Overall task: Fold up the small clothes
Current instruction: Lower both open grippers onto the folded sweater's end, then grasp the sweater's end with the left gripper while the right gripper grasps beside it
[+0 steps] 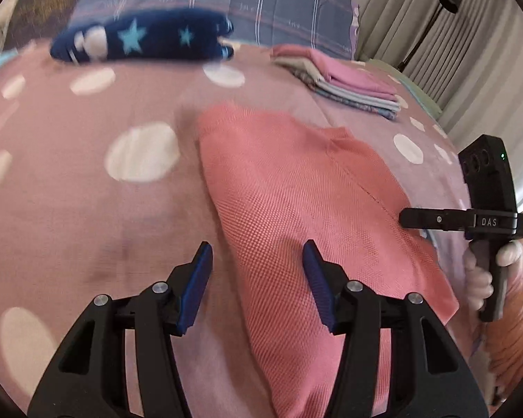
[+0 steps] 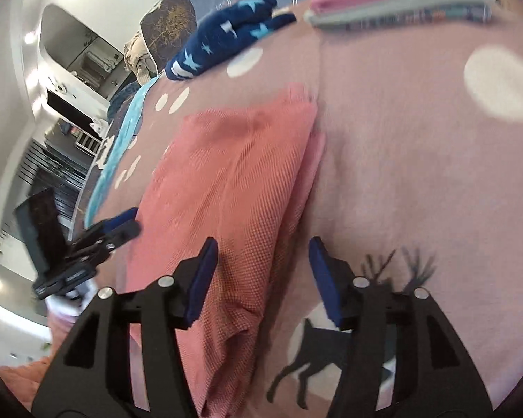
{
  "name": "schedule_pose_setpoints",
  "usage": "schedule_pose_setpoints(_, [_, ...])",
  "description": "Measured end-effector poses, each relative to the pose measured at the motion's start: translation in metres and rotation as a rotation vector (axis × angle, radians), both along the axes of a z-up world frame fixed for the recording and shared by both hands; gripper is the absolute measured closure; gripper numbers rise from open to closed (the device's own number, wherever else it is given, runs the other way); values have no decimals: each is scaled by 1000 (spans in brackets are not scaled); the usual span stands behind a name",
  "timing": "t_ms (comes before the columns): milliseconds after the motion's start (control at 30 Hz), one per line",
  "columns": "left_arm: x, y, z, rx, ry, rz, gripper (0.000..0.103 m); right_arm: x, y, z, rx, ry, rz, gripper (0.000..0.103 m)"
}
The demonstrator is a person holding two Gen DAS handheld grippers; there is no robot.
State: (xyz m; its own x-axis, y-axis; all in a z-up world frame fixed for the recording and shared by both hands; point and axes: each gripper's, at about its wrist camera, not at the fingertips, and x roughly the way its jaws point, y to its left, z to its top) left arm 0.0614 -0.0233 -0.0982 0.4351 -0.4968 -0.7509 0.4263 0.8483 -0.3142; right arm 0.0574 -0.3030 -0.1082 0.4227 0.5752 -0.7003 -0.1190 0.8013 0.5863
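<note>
A salmon-pink knit garment (image 1: pixel 296 209) lies partly folded on the pink polka-dot bedspread (image 1: pixel 87 209); it also shows in the right wrist view (image 2: pixel 226 174). My left gripper (image 1: pixel 258 268) is open and empty, low over the garment's left edge. My right gripper (image 2: pixel 261 261) is open and empty over the garment's right folded edge. The right gripper shows at the right of the left wrist view (image 1: pixel 408 217), and the left gripper at the left of the right wrist view (image 2: pixel 129 221).
A stack of folded clothes (image 1: pixel 345 80) lies at the back right of the bed. A navy garment with light-blue stars (image 1: pixel 146 38) lies at the back left before a plaid pillow (image 1: pixel 261 3). A floor lamp (image 1: pixel 446 3) and curtains stand right.
</note>
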Motion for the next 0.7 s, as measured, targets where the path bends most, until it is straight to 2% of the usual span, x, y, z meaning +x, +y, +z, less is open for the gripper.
schedule_pose_setpoints(100, [14,3,-8,-70,49,-15,45,7,0,-4,68,12,15,41])
schedule_pose_setpoints(200, [29,1,-10,-95,70,-37,43,17,-1,-6,119,34,26,42])
schedule_pose_setpoints(467, [57,-24,-10,-50,48,-72,42,47,10,-9,116,12,52,43])
schedule_pose_setpoints(700, [61,-25,-14,-68,15,-81,41,56,15,-10,89,-24,69,45])
